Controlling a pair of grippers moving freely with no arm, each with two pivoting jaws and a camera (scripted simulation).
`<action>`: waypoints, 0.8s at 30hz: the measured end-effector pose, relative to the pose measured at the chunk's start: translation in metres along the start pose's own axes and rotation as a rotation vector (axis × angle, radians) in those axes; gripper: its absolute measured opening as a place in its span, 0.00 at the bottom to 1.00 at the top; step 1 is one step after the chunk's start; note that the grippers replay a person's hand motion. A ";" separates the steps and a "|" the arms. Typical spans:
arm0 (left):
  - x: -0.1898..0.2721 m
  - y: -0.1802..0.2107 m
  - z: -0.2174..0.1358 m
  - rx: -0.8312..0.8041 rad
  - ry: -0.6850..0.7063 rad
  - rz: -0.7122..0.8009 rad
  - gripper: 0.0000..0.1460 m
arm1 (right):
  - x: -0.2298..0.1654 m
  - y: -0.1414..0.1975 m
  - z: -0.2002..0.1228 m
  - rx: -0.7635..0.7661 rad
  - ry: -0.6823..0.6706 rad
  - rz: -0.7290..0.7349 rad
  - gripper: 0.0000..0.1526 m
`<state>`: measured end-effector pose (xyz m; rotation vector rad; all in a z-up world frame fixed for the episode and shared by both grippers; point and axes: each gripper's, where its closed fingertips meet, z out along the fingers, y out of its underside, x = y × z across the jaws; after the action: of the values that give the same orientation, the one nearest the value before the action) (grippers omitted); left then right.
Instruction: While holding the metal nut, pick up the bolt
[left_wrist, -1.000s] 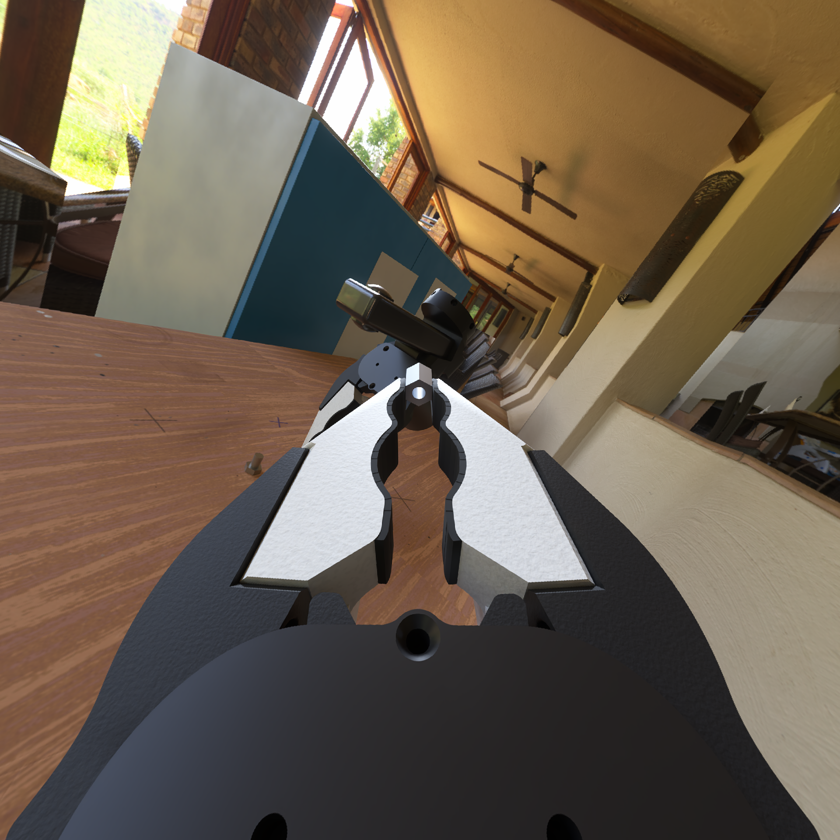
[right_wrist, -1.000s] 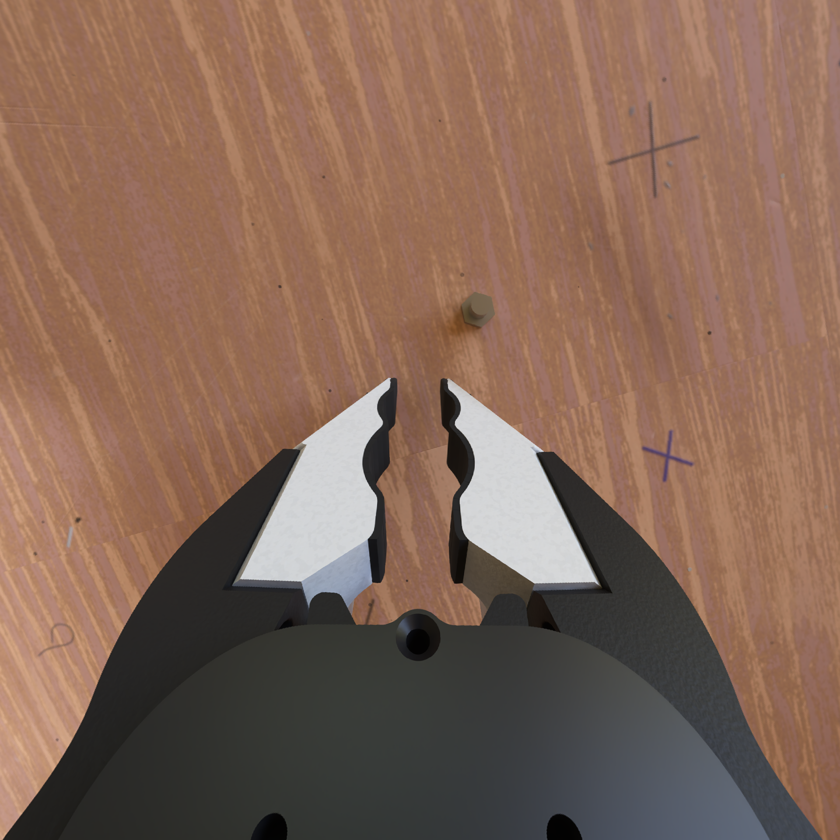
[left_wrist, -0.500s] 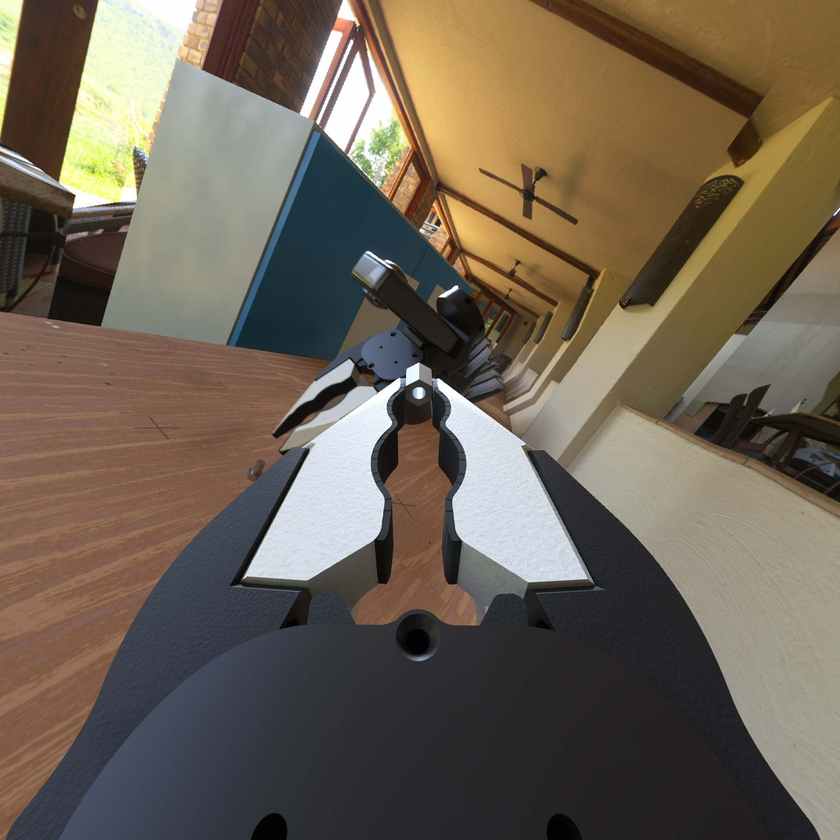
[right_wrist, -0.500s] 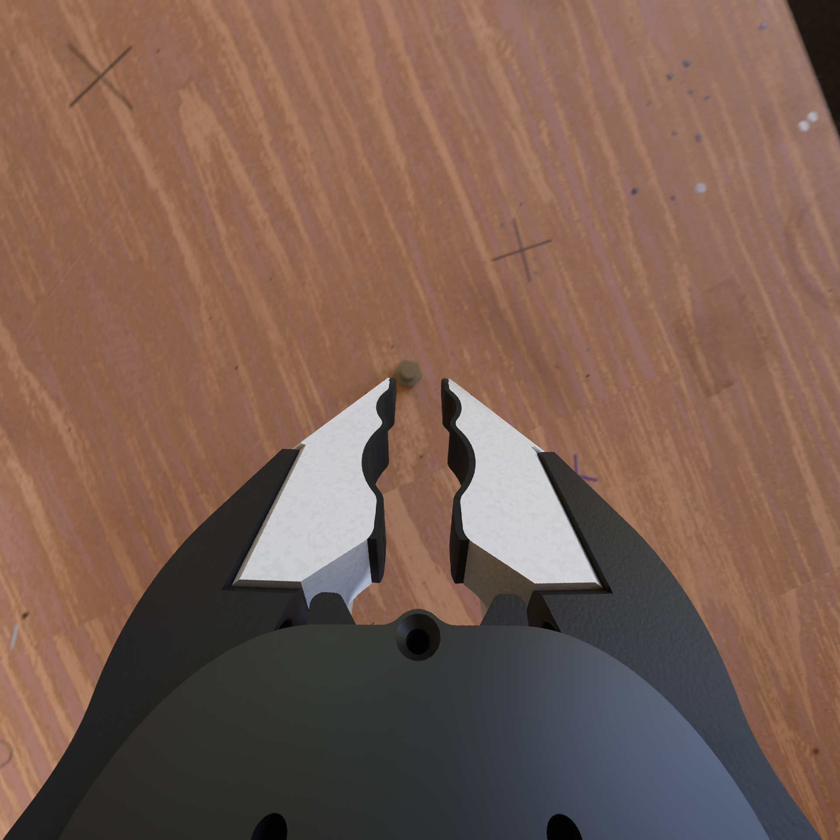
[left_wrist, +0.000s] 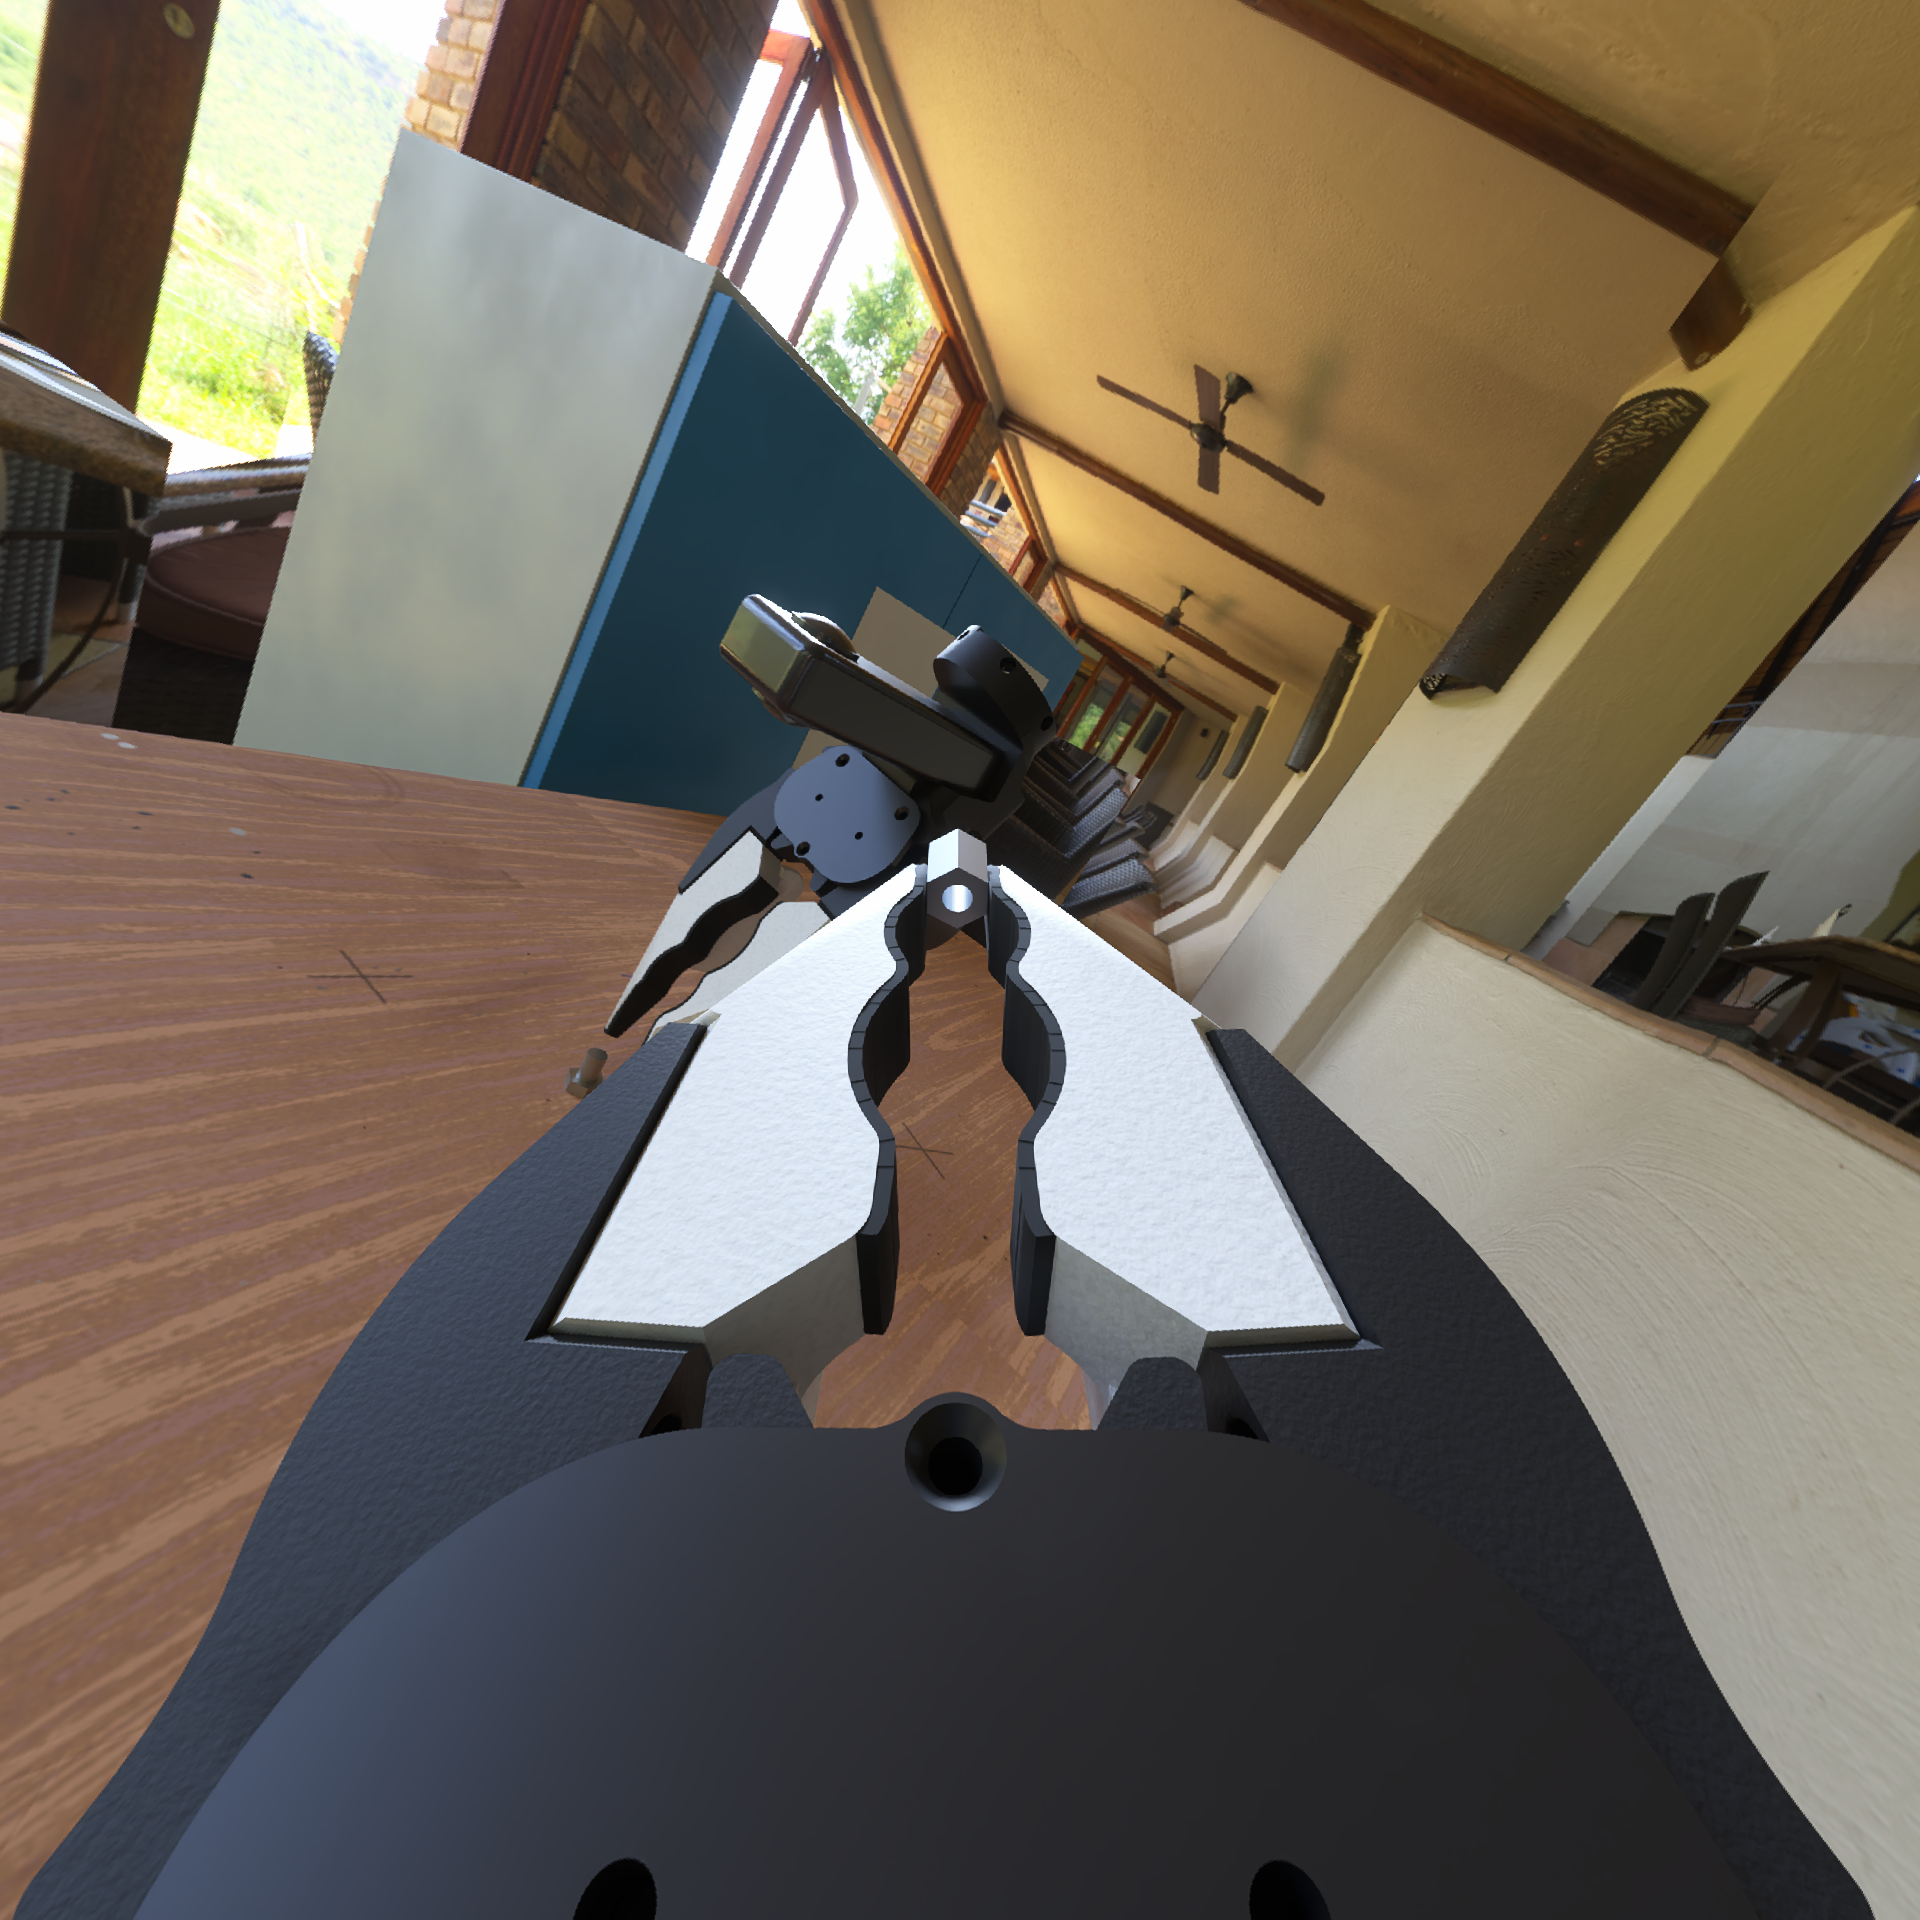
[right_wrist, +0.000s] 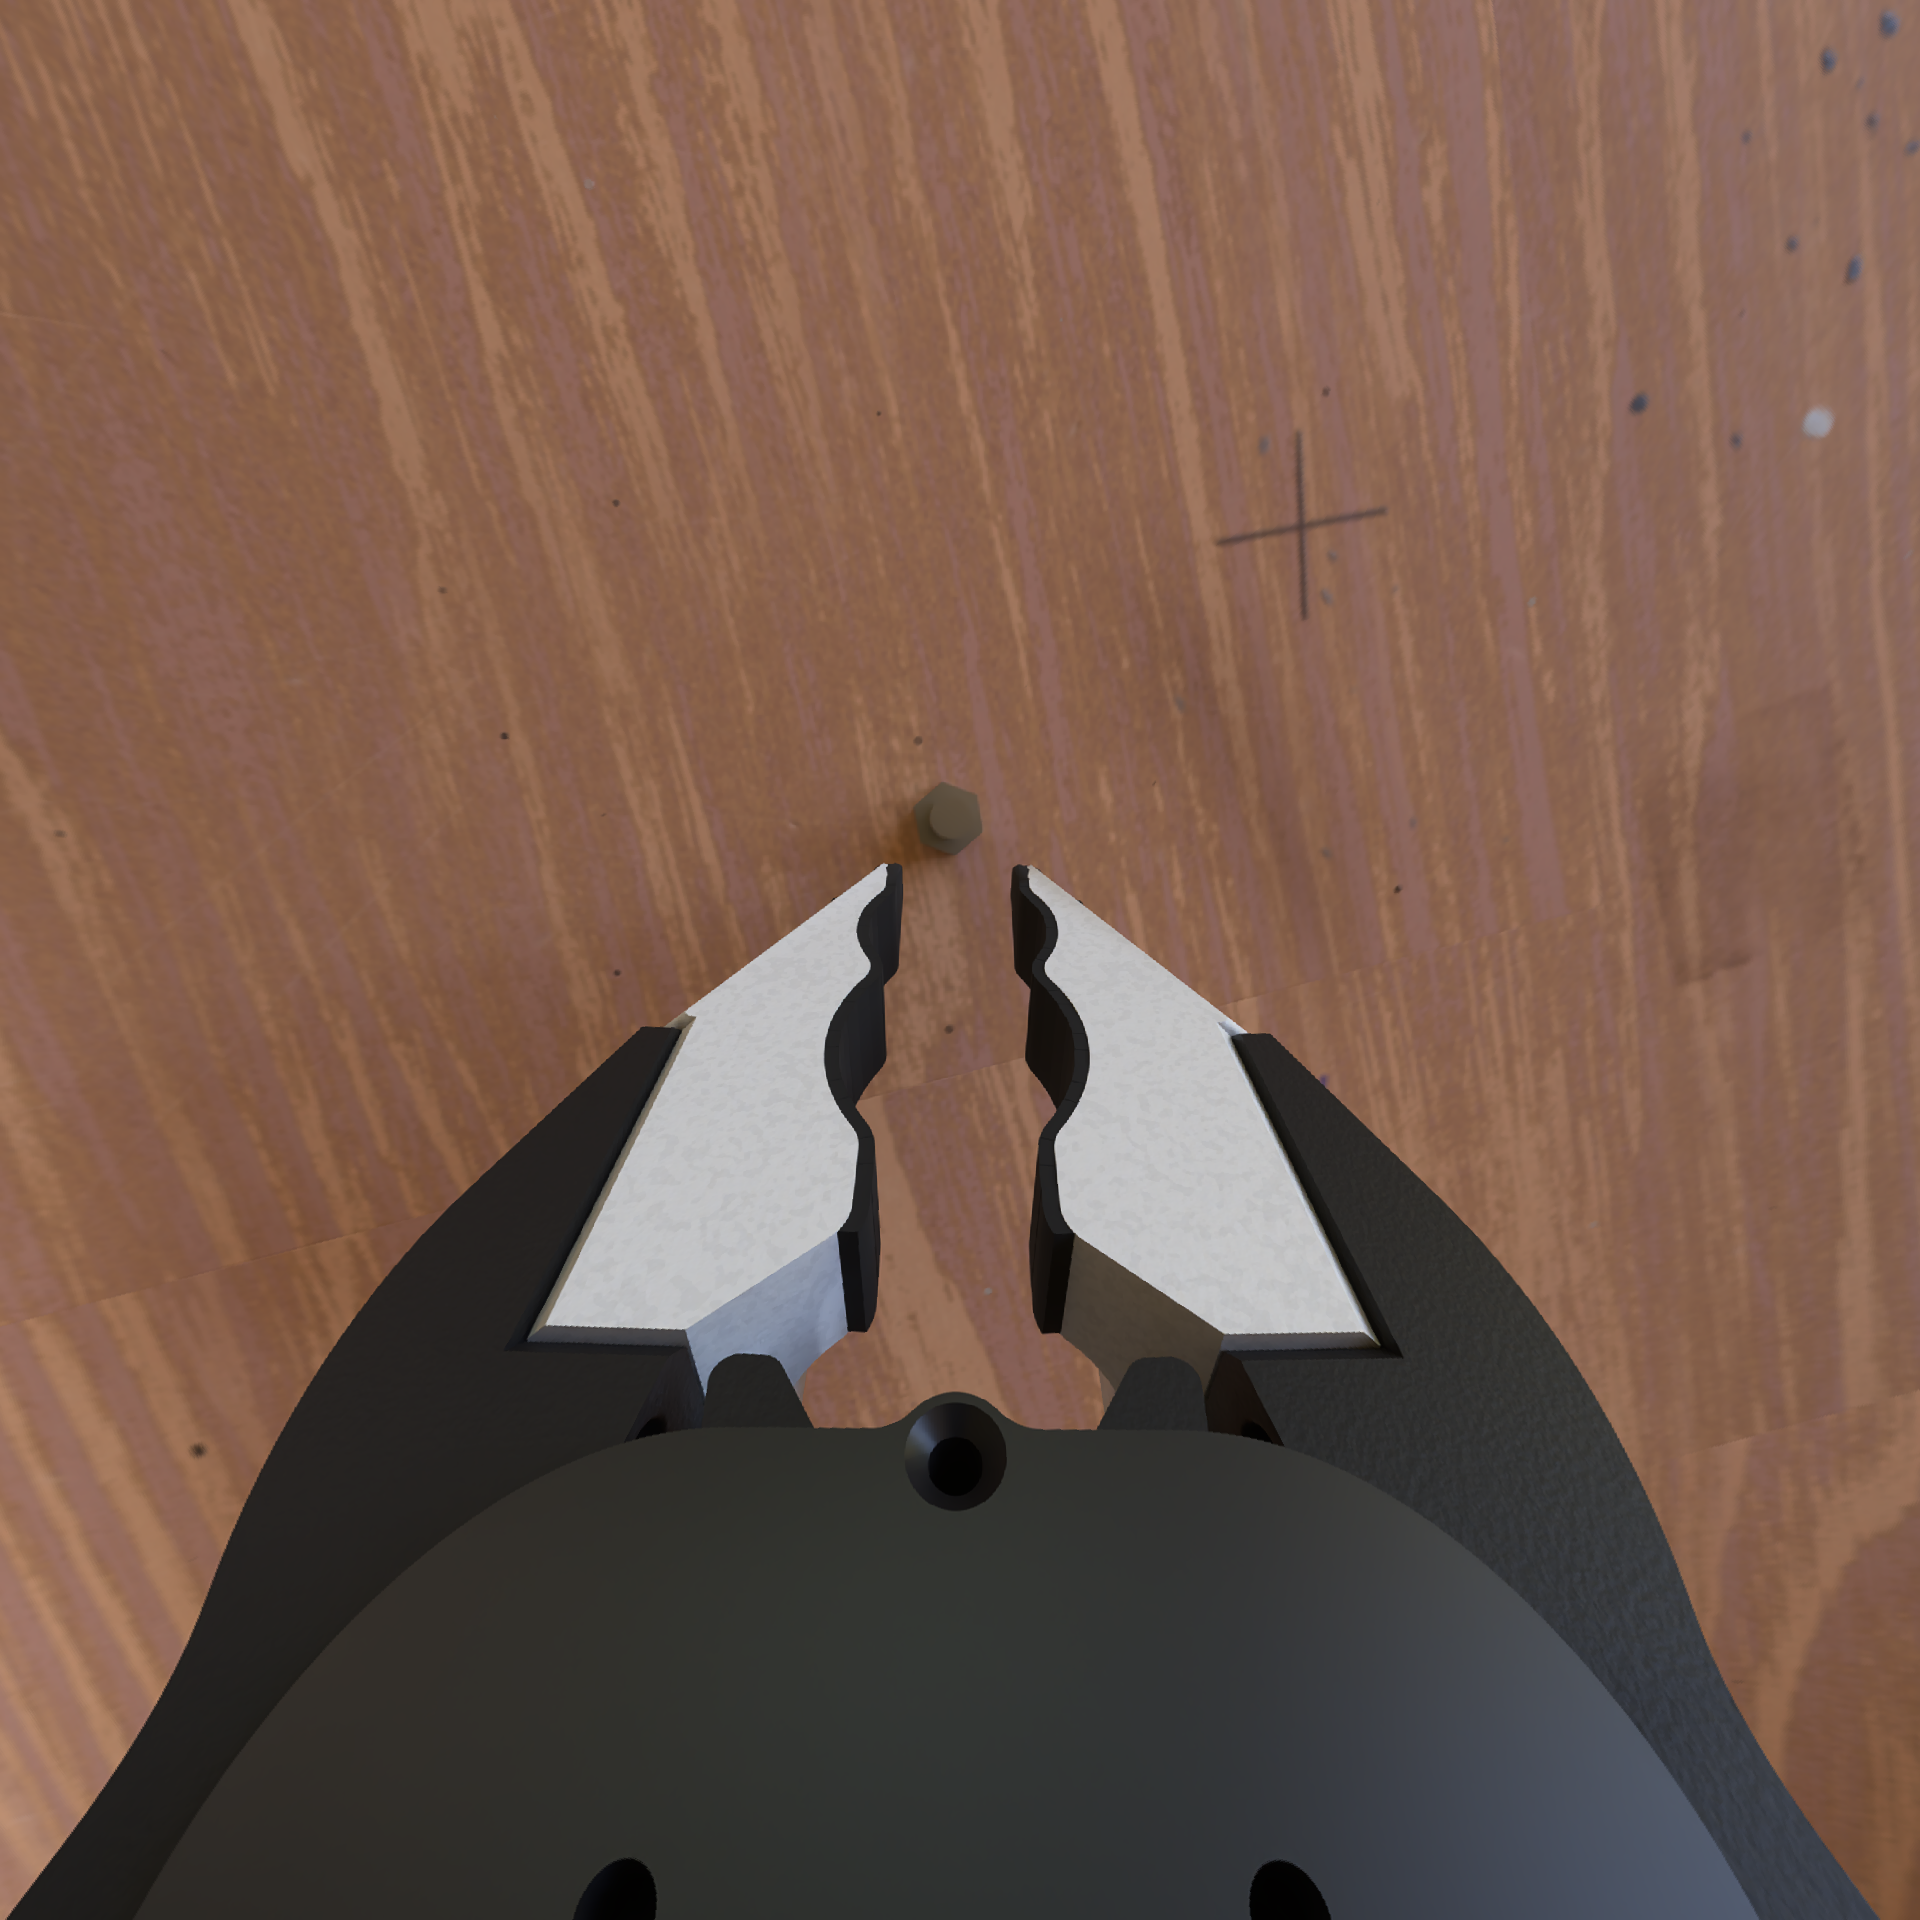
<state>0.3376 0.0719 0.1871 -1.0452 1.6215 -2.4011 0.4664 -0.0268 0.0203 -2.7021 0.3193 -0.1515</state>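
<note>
My left gripper (left_wrist: 956, 902) is shut on a small silver metal nut (left_wrist: 956, 883), held at the fingertips above the wooden table (left_wrist: 260, 1039). The bolt (right_wrist: 947, 818) is small, dull brown, and stands head-up on the table, just beyond my right gripper's fingertips and near their centre line. My right gripper (right_wrist: 956, 883) is open and empty, pointing down at the table. In the left wrist view the right gripper (left_wrist: 665, 997) shows beyond my fingers, tilted down, with the bolt (left_wrist: 588, 1070) on the table just below its tips.
Pencil crosses mark the table (right_wrist: 1301, 525) to the right of the bolt. A white and blue panel (left_wrist: 582, 540) stands past the table's far edge. A cream wall (left_wrist: 1558, 1195) runs along the right.
My right gripper has shifted over the table, so the bolt now lies just ahead of the gap between its fingertips instead of by the left tip. My left gripper still holds the nut.
</note>
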 end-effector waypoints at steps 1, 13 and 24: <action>0.000 0.000 0.000 -0.001 -0.001 -0.001 0.07 | 0.002 -0.002 0.001 -0.004 0.014 -0.021 0.14; 0.001 0.002 0.002 -0.010 0.009 -0.002 0.07 | -0.001 -0.004 0.014 -0.094 -0.088 -0.168 0.07; 0.003 0.003 0.003 -0.002 0.047 -0.023 0.07 | -0.013 -0.002 0.011 -0.055 -0.071 -0.136 0.05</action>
<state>0.3359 0.0665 0.1868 -1.0205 1.6361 -2.4570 0.4558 -0.0177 0.0102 -2.7760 0.1198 -0.0873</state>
